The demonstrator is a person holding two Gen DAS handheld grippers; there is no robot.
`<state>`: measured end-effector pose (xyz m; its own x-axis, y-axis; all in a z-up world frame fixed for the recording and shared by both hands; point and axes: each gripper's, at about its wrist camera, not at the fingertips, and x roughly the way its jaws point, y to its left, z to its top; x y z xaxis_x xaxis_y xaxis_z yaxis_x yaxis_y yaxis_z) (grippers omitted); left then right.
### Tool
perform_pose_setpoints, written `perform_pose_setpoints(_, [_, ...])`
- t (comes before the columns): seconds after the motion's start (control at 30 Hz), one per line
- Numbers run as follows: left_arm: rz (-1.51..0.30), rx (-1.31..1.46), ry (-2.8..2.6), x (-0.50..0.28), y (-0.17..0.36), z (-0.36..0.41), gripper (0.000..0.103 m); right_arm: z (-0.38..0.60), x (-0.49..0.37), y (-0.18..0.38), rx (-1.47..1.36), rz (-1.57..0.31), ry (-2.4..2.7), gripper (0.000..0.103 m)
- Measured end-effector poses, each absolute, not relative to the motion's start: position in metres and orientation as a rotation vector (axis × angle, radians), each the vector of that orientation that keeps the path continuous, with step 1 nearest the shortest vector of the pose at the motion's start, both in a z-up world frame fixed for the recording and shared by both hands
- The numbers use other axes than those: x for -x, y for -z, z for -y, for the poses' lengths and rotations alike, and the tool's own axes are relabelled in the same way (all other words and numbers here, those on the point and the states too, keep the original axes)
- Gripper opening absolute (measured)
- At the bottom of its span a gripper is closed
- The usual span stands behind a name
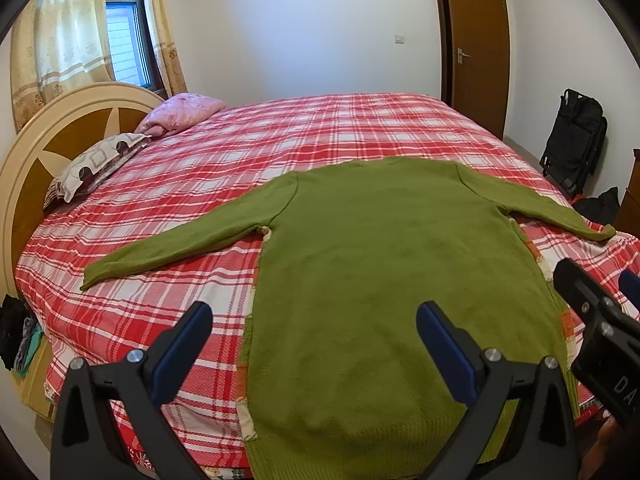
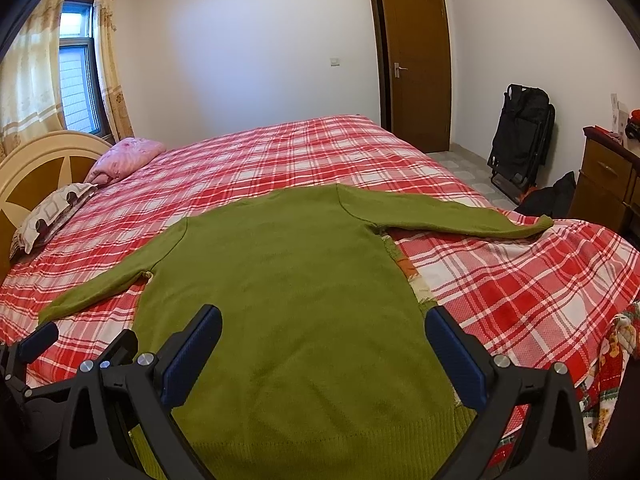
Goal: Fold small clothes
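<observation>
1. Lying flat and face down across the middle of both frames, the green sweater [image 1: 360, 272] is fully spread on the red plaid bedspread [image 1: 280, 148], with its ribbed hem at the bottom edge of the frame and its neckline toward the far side of the bed.
2. At the left of the left wrist view, the left sleeve [image 1: 176, 248] stretches out straight toward the lower left, unfolded, with its cuff resting on the bedspread.
3. Near the bottom centre of that view, the left gripper [image 1: 314, 344] hovers above the hem with its tongs spread wide apart and nothing between them; one blue pad sits over the bedspread, the other over the sweater body.
4. At the right of the right wrist view, the right sleeve [image 2: 460, 216] runs out toward the right edge of the bed, also unfolded.
5. At the bottom of the right wrist view, the right gripper [image 2: 324, 344] likewise has its tongs wide apart and empty, above the sweater's lower body.
6. Judging by this layout, only the spreading is done: no sleeve is turned in, no crease shows, and the body is at full length. Everything that counts as folding is left, probably starting with the sleeves.
7. A patterned layer peeks out beside the sweater's right edge; what it is cannot be told.
</observation>
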<state>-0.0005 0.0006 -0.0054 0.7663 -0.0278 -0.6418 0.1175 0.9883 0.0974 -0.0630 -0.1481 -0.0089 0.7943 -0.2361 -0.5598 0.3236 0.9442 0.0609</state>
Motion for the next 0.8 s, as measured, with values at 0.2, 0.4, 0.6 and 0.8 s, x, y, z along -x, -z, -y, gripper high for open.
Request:
perform_pose_setpoints(0.2, [-0.695,-0.132,0.079,0.0010,0.0054,-0.0006,0.103,0.1483,0.0629,0.0093,-0.159,-0.583,0.302,0.102])
perform_pose_setpoints(0.4, [-0.700,-0.127,0.077,0.0002,0.0055,-0.0006,0.103,0.1477,0.0624,0.0091,-0.156,-0.581,0.304,0.102])
perform_pose_setpoints(0.6, [-0.701,-0.119,0.079,-0.0006,0.0044,-0.0010,0.103,0.1481,0.0625,0.0079,-0.153,-0.576,0.312,0.102])
perform_pose_setpoints(0.8, [-0.705,-0.117,0.081,-0.0003,0.0043,0.0004,0.103,0.1477,0.0626,0.0073,-0.153,-0.579,0.312,0.102])
